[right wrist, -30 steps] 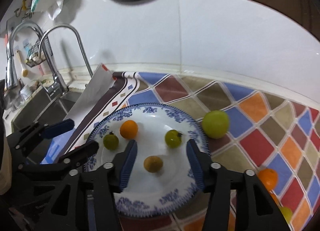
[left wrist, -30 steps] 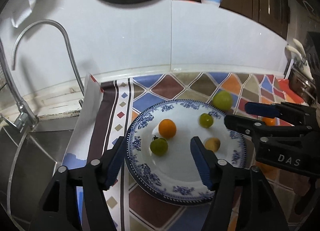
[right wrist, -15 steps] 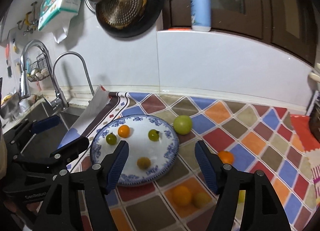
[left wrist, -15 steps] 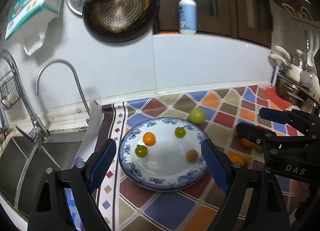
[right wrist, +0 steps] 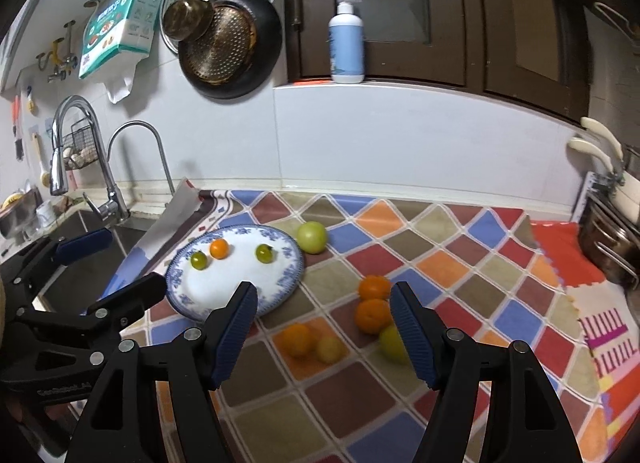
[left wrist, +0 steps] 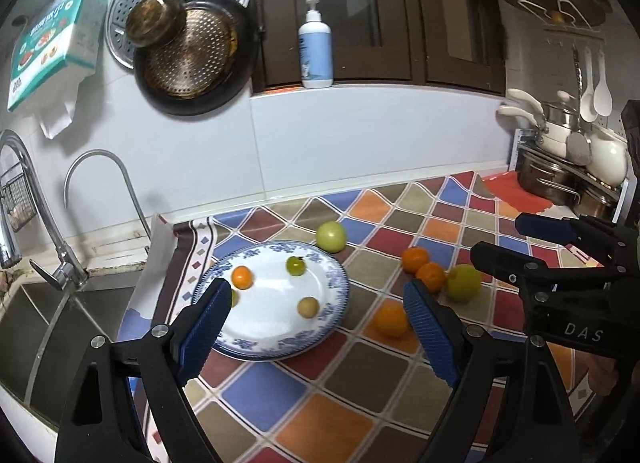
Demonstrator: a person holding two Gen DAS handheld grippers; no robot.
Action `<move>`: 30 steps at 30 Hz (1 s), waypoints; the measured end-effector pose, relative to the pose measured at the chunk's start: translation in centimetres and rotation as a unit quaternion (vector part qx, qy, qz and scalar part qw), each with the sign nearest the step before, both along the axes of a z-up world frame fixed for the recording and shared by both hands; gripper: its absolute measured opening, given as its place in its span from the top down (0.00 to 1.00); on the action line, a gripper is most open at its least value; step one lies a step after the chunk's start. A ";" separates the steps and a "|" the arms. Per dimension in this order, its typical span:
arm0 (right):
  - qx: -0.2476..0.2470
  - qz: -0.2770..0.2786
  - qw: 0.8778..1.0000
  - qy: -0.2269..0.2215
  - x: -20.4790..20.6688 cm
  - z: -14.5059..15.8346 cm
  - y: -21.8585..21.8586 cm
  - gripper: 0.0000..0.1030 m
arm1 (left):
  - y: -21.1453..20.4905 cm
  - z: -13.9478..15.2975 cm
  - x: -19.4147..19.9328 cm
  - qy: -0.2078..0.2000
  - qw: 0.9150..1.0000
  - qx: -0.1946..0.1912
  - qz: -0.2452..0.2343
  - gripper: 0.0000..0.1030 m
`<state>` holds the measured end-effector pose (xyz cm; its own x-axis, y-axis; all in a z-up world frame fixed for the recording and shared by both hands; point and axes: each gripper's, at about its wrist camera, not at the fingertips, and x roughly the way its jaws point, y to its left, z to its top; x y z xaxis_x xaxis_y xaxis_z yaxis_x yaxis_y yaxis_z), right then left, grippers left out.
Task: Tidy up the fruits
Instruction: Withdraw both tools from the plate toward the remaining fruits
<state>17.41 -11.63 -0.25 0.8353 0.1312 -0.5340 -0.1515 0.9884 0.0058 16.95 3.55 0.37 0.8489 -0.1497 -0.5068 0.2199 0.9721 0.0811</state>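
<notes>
A blue-patterned white plate (left wrist: 280, 343) (right wrist: 280, 283) lies on the checkered mat and holds a small orange fruit (left wrist: 242, 277) (right wrist: 219, 248), a small green fruit (left wrist: 295, 265) (right wrist: 264, 253) and a brownish fruit (left wrist: 308, 307); another green one (right wrist: 198, 260) shows in the right wrist view. A large green fruit (left wrist: 331, 236) (right wrist: 312, 237) sits just beyond the plate. Oranges (left wrist: 414, 259) (right wrist: 374, 287) and yellow-green fruits (left wrist: 463, 283) (right wrist: 330, 349) lie on the mat to the right. My left gripper (left wrist: 316, 337) and right gripper (right wrist: 324, 335) are open, empty and raised above the counter.
A sink (left wrist: 48, 323) with taps (left wrist: 100, 191) lies left of the mat. Pots (left wrist: 560, 175) stand on a rack at the far right. Pans (left wrist: 192, 55) and a soap bottle (left wrist: 316, 47) are on the wall behind.
Both grippers have pulled back and up from the plate, so the whole counter shows. Both have opened wider. The fruits have not moved.
</notes>
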 end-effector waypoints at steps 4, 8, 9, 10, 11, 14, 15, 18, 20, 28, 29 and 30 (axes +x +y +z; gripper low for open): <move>-0.004 -0.002 1.000 0.002 -0.7 -0.1 -1.6 0.33 | -1.6 -0.3 -0.6 -0.001 1.000 0.007 0.003 0.15; -0.008 -0.006 1.000 0.005 -1.0 -0.4 -3.1 0.33 | -2.8 -0.8 -0.8 0.004 1.000 0.011 0.007 0.15; -0.010 -0.006 1.000 0.006 -1.1 -0.5 -3.4 0.33 | -3.1 -1.0 -0.8 0.005 1.000 0.013 0.008 0.15; -0.012 -0.006 1.000 0.006 -1.1 -0.6 -3.7 0.33 | -3.3 -1.1 -0.8 0.005 1.000 0.014 0.008 0.15; -0.014 -0.007 1.000 0.006 -1.2 -0.7 -4.0 0.33 | -3.6 -1.3 -0.8 0.006 1.000 0.015 0.009 0.15; -0.015 -0.007 1.000 0.014 -1.0 -1.2 -4.7 0.33 | -4.1 -1.8 -0.6 0.012 1.000 0.018 0.010 0.15; -0.015 -0.007 1.000 0.016 -0.9 -1.4 -4.8 0.33 | -4.3 -2.1 -0.5 0.015 1.000 0.021 0.010 0.15; -0.016 -0.005 1.000 0.026 -0.5 -2.0 -5.3 0.33 | -4.8 -2.8 -0.1 0.023 0.999 0.026 0.009 0.15; -0.018 -0.002 0.999 0.036 -0.1 -2.6 -5.6 0.33 | -5.2 -3.3 0.2 0.028 0.999 0.033 0.008 0.15; -0.030 0.006 0.997 0.070 2.0 -4.9 -6.5 0.33 | -6.2 -5.5 2.3 0.052 0.998 0.044 -0.006 0.16; -0.030 0.007 0.997 0.073 2.2 -5.1 -6.5 0.33 | -6.2 -5.8 2.7 0.057 0.997 0.044 -0.008 0.17; -0.030 0.009 0.997 0.077 2.6 -5.3 -6.6 0.33 | -6.3 -6.1 3.2 0.062 0.997 0.043 -0.010 0.18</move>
